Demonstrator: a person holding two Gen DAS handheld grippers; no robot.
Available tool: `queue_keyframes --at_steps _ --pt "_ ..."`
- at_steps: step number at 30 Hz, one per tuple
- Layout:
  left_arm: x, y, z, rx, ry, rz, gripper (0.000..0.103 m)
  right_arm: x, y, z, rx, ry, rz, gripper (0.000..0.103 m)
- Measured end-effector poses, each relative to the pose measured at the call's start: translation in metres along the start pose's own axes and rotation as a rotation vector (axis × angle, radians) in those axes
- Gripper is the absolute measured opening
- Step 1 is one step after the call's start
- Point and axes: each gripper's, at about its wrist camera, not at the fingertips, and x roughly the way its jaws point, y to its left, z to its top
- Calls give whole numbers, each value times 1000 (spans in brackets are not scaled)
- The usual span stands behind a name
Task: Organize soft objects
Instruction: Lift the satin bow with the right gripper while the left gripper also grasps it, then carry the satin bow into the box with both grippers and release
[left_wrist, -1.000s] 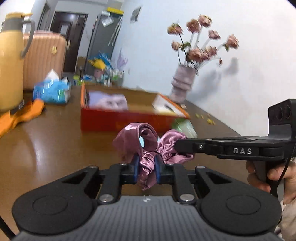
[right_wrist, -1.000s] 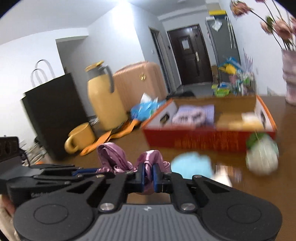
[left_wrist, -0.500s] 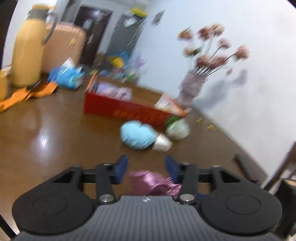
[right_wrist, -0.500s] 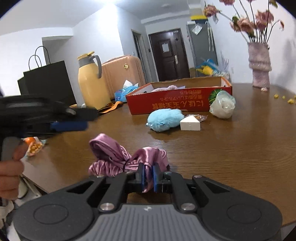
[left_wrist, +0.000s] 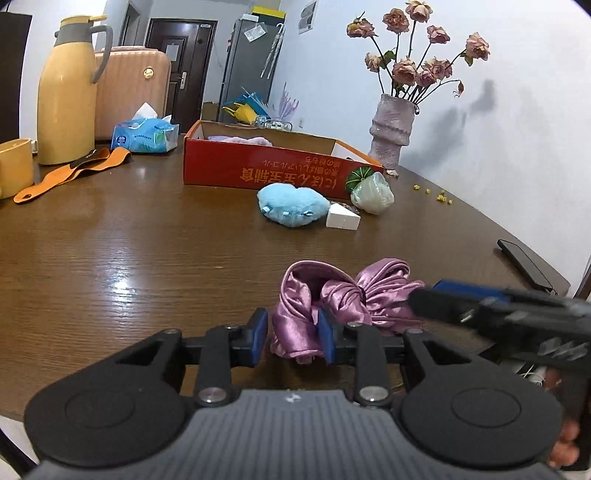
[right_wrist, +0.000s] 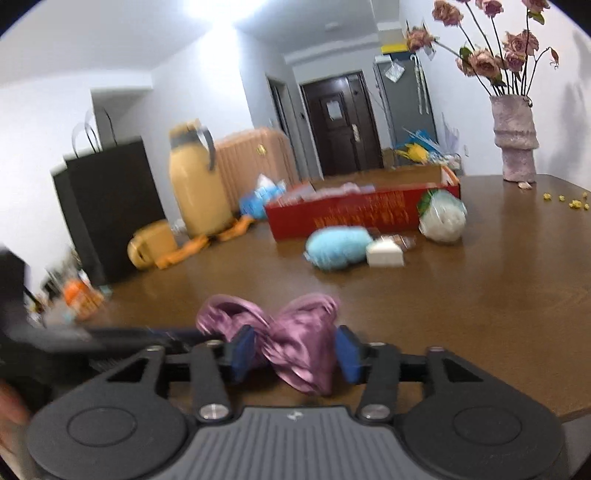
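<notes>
Left wrist view: my left gripper (left_wrist: 291, 338) has its jaws narrow and closing around one loop of the purple satin scrunchie (left_wrist: 332, 295), which lies on the tabletop (left_wrist: 147, 251) by the near edge; the right-hand pad is against the cloth, the other stands just beside it, so I read no firm pinch yet. The right gripper (left_wrist: 428, 295) comes in from the right edge with its tips at the scrunchie's other loop. Further back sit the red box (left_wrist: 258, 170), a blue plush toy (left_wrist: 291, 205), a white wedge (left_wrist: 342, 220) and a wrapped ball (left_wrist: 373, 192) just in front of the box. Right wrist view, blurred: the right gripper (right_wrist: 295, 350) has its jaws opening, about half wide, with the scrunchie (right_wrist: 295, 339) between them but neither pad pressing it, so it is let go. To do this step well, I'd judge: finish closing the left on a thick fold, not a thin edge, because satin slips; clear the right fully before lifting, so nothing snags; then carry to the box.
</notes>
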Motion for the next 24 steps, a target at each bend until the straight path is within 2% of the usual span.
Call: queue_keyframes --at_steps 3,5,7,8,11,12,14,16,18,21,24 --pt "2 0 -2 4 5 -19 33 1 0 7 17 -21 -6 54" --pt "3 2 -4 0 12 -22 43 13 -5 7 38 4 -40 53" --pt "5 5 -4 -14 13 -12 48 29 -16 3 95 47 -51 35" --pt "6 6 -4 -18 15 -17 48 35 -21 2 122 72 -37 32" --pt "8 10 -3 -38 24 -50 48 38 -26 -3 153 70 -12 28" --pt "10 10 -3 -44 31 -67 46 38 -26 -4 153 72 -10 26" --pt "13 9 -5 -45 38 -93 31 39 -30 -5 165 78 -1 24" --pt "14 5 -5 -26 31 -79 24 39 -31 -6 172 78 7 20" --pt "17 3 -2 -16 36 -86 22 39 -32 -4 175 75 12 19" --pt "23 3 19 -14 25 -129 20 39 -36 12 164 52 12 18" --pt "40 4 69 3 -19 -179 20 46 -48 53 133 -8 17 18"
